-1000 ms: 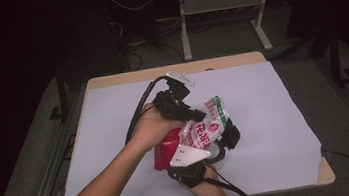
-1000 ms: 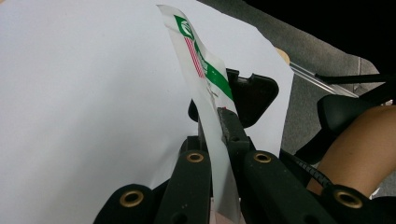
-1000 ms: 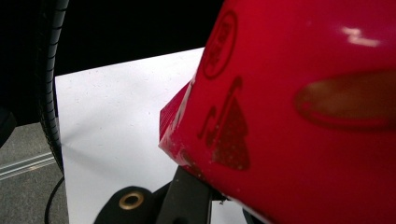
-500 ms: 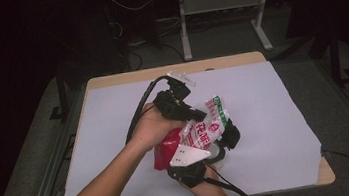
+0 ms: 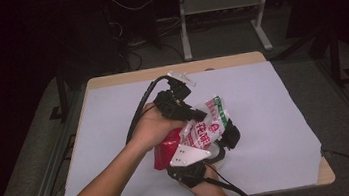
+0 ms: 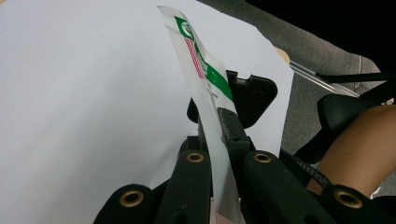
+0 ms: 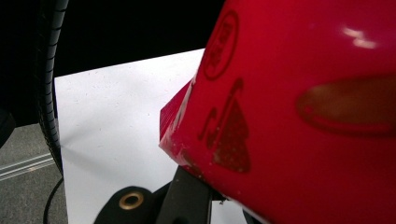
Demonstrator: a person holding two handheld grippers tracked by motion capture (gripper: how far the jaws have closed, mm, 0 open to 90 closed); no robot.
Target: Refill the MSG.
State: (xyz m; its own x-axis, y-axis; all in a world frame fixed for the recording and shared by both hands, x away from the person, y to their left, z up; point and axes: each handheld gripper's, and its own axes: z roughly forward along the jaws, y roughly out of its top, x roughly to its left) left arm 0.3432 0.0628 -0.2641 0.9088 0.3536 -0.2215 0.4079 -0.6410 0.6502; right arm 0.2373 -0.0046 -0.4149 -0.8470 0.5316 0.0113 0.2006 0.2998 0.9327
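A red and white snack bag [image 5: 206, 129] with a green stripe is held up over the middle of the table between both grippers. My left gripper [image 5: 198, 114] comes from the upper left and is shut on the bag's white top edge [image 6: 201, 70], the film pinched flat between its jaws [image 6: 215, 126]. My right gripper [image 5: 221, 145], with its grey plate, sits at the bag's lower right and is shut on it. In the right gripper view the red side of the bag [image 7: 299, 93] hides most of the jaws. The right gripper's black jaw tips [image 6: 250, 93] show behind the film.
A white sheet [image 5: 274, 106] covers the wooden table [image 5: 328, 175]. Black cables [image 5: 139, 112] trail from both grippers toward the near edge. A metal stand [image 5: 221, 6] and more cables sit on the dark floor behind the table. A bare knee [image 6: 359, 149] shows at the right.
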